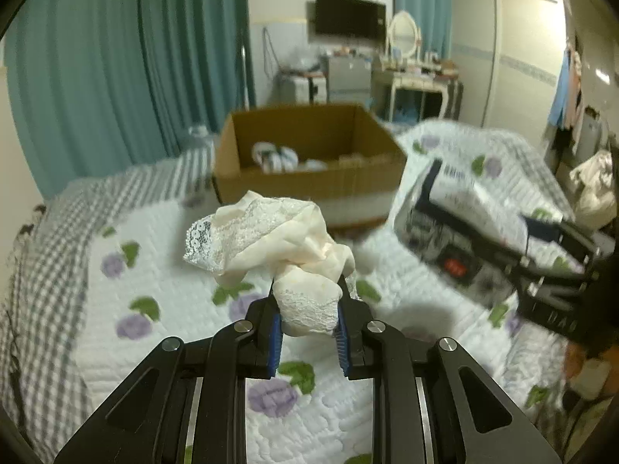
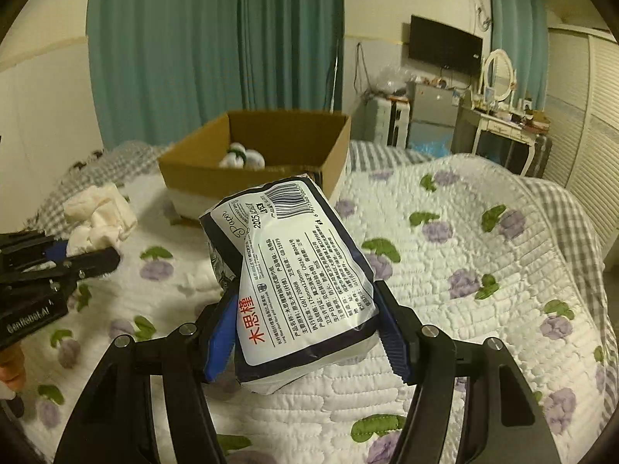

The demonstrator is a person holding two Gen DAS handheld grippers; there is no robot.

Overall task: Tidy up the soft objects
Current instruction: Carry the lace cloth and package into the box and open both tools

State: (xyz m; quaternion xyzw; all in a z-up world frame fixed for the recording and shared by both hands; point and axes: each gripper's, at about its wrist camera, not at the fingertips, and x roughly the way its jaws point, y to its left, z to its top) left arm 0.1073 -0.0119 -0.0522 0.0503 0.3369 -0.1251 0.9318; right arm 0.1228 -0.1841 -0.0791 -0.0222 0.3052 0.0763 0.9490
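Black, blue-padded jaws of the left gripper (image 1: 307, 328) fill the bottom of the left wrist view, closed tight on a crumpled cream fabric garment with a white lace edge (image 1: 271, 239), which bunches up above the pads and hangs clear of the white quilted bedspread with purple flowers and green leaves (image 1: 127, 270). At twelve o'clock from the garment sits an open brown cardboard box (image 1: 309, 154) on the bed, with small white rolled items (image 1: 274, 156) inside. At three o'clock the right gripper (image 2: 305, 323) enters, blurred; in its own view its jaws stand about half open, pressed on the sides of a soft plastic pack of tissue paper, white with dark blue edges, printed text and a barcode (image 2: 298, 270), held tilted above the bedspread. Teal curtains (image 1: 116, 58) hang behind the box.
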